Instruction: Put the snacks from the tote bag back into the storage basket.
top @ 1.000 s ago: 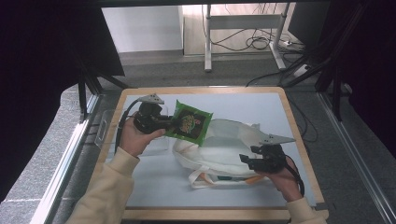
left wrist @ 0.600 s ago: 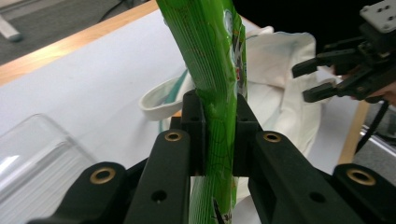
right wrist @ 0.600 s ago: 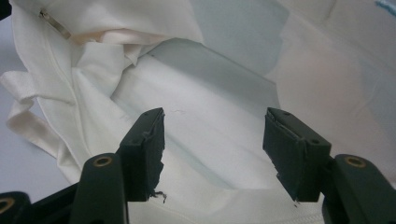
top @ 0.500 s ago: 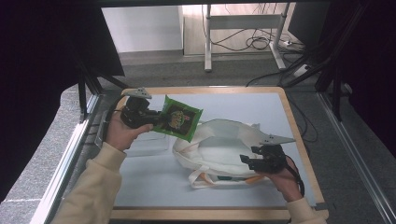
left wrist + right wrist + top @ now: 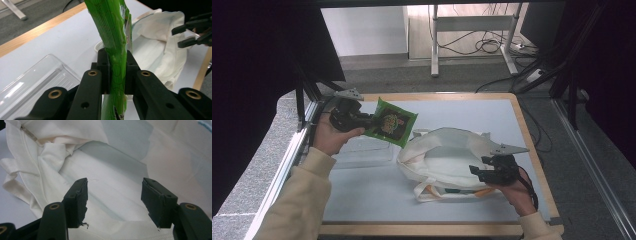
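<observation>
My left gripper (image 5: 368,120) pinches the green packet (image 5: 391,123) upper left, clear of the bag (image 5: 442,155), while my right gripper (image 5: 114,200) gapes empty over its cloth.

Lab-type recording bay: wood-edged table (image 5: 532,145) framed by metal rails (image 5: 282,165), black curtains (image 5: 257,75), floor cables (image 5: 492,45) behind.

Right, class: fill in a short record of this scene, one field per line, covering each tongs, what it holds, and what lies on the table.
Left tongs: shut on the green packet, held above the table
Right tongs: open, over the white bag, holding nothing
Bag: cloth, crumpled, lying on the table
Tray: clear plastic, left of the bag
Packet contents: cannot tell
</observation>
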The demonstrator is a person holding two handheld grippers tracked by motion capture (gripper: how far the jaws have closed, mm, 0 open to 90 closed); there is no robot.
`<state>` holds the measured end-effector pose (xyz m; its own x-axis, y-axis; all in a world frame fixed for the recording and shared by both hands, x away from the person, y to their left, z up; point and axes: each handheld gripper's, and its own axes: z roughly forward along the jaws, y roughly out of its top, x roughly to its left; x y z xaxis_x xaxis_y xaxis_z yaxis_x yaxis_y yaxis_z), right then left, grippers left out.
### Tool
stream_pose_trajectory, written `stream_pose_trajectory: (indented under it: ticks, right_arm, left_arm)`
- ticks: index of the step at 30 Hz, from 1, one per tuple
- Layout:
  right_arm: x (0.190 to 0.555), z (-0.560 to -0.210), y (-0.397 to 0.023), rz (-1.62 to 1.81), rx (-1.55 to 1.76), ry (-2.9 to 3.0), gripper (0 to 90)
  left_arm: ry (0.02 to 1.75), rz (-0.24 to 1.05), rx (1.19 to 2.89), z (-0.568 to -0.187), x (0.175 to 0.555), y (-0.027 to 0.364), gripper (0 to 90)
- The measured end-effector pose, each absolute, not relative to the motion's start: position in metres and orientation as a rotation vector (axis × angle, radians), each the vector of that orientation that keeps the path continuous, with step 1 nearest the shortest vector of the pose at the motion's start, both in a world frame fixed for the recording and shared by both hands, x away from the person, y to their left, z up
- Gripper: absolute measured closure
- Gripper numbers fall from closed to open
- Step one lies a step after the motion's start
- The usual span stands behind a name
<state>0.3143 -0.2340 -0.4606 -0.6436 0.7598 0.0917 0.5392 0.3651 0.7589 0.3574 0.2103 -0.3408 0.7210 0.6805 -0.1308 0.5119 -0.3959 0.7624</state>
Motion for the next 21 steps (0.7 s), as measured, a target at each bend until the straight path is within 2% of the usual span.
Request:
stream_pose_trajectory:
  ticks: [21]
  right_arm:
    - [0.316, -0.463, -0.233, 1.123, 1.151, 2.365, 38.0]
  left_arm:
    - [0.922, 0.309, 2.132, -0.341, 0.37, 0.237, 79.9]
